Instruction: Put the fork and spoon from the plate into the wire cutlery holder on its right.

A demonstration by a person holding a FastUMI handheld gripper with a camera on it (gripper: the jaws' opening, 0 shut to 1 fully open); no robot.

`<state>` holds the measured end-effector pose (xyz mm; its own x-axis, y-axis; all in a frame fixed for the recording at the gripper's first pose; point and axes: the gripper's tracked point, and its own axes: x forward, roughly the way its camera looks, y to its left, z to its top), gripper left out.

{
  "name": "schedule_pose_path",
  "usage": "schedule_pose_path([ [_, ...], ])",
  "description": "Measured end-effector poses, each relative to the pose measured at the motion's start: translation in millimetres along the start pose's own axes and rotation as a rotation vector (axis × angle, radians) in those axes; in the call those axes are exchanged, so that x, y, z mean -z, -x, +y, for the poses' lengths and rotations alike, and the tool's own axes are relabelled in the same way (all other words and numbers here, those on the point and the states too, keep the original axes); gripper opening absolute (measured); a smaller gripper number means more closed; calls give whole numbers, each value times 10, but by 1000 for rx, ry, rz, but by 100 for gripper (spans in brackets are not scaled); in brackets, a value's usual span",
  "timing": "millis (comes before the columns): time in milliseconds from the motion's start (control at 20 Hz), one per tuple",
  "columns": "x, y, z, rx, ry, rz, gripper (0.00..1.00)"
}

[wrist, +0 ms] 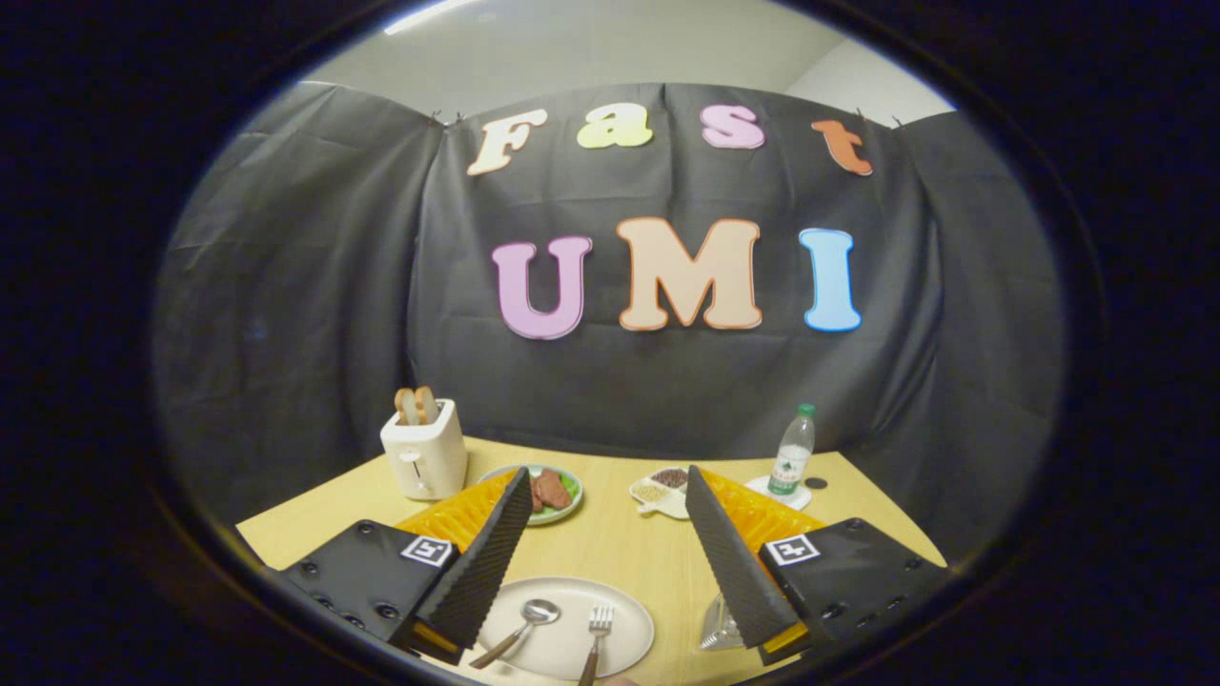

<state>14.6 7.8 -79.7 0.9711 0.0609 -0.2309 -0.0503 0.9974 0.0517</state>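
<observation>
Gripper: the gripper (605, 534) hangs above the near edge of the table, its fingers spread wide and pinching nothing.
Plate: the plate (624, 624) lies low between the fingers, on the near part of the table.
Spoon: the spoon (527, 626) rests on the left half of the plate, bowl pointing far, handle coming near and left, close to the left finger.
Fork: the fork (597, 636) lies just right of the spoon, tines far, handle near.
Holder: the wire cutlery holder (721, 629) sits just right of the plate, mostly hidden behind the right finger; its opening cannot be made out.
Step in hand: judged to be the approach, with neither utensil lifted yet.
Doing it well: it probably pays to drop low, take one handle across its narrow width, and keep clear of the other utensil.
Surface: a pale wooden table (610, 553).
Far side: a toaster (425, 455) with bread at far left, a green dish (547, 492) of food, a small divided dish (661, 490), a bottle (793, 452) at far right.
Room: black cloth wall behind, pale ceiling above.
</observation>
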Motion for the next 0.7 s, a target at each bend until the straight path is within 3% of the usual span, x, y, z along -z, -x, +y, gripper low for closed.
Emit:
schedule_pose_path([
  [400,614,-87,149,-69,0,226,100],
  [700,1084,-150,87,-62,31,338,100],
])
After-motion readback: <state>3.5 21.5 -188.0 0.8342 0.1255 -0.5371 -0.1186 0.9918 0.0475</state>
